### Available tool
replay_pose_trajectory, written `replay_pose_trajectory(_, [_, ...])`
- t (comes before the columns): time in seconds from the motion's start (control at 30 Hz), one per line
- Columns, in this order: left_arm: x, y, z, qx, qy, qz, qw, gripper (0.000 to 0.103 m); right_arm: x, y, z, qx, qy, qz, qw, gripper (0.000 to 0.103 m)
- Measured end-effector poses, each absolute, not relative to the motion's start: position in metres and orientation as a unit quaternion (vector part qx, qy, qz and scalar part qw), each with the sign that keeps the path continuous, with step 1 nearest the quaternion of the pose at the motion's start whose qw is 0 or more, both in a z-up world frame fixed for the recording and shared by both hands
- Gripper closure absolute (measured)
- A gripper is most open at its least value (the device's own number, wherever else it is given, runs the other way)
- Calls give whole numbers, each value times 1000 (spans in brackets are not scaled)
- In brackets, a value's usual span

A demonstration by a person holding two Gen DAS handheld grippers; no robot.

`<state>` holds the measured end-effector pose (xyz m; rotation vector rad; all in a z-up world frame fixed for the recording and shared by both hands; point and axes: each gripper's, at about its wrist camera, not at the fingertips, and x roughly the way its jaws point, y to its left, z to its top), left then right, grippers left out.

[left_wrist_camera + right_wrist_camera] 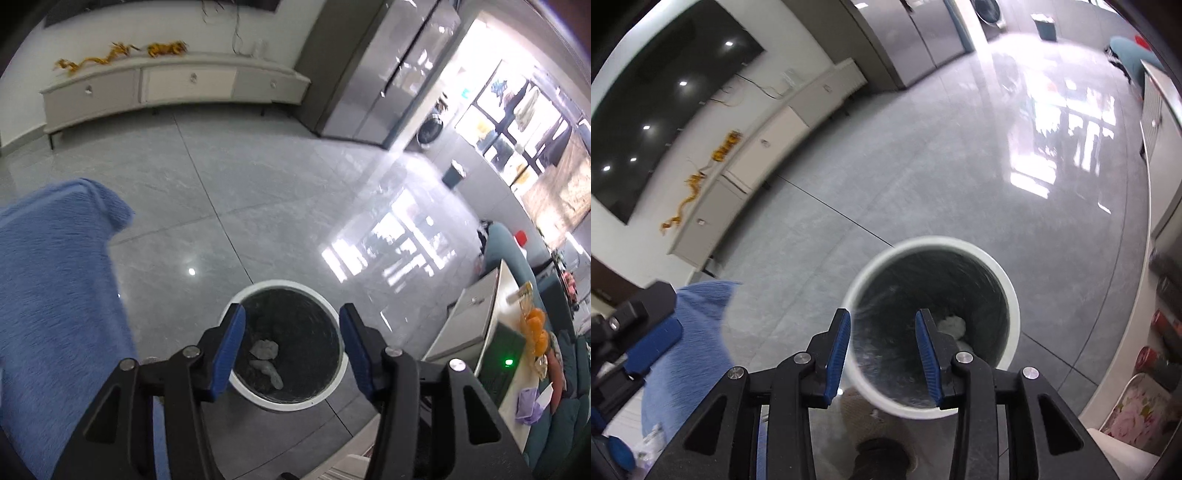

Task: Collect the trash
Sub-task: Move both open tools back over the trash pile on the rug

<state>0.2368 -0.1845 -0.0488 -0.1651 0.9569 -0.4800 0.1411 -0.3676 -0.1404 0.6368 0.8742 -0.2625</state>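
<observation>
A round white bin with a dark liner stands on the grey tiled floor. Crumpled white paper lies at its bottom. My left gripper is open and empty, hovering above the bin's mouth. In the right wrist view the same bin sits below my right gripper, which is open and empty over the bin's opening. A white paper wad shows inside. The left gripper's blue pad appears at the left edge of that view.
A blue-clothed leg stands left of the bin, also in the right wrist view. A long white cabinet lines the far wall. A white table with oranges and a purple bag is at the right. A small dark bin stands far off.
</observation>
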Motion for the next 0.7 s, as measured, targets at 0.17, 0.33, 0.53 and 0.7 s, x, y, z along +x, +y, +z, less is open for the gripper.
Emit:
replay_pose_trajectory(0.17, [195,-135,-5,-81,401,-201,890,37,113,-331,-78,253,373,-77,889,58])
replay_pose_trajectory(0.33, [153,-72,31,-79,365,-180,910,29,86,-286,-29,223,337,-14,915,58])
replay_pose_trajectory(0.53, [97,18,58,-61,324,-141,933,28,62,-213,9,179,315,81,928,58])
replay_pose_trajectory(0.7, [62,103,62,-59,317,-92,942,28,61,-159,21,142,316,142,927,58])
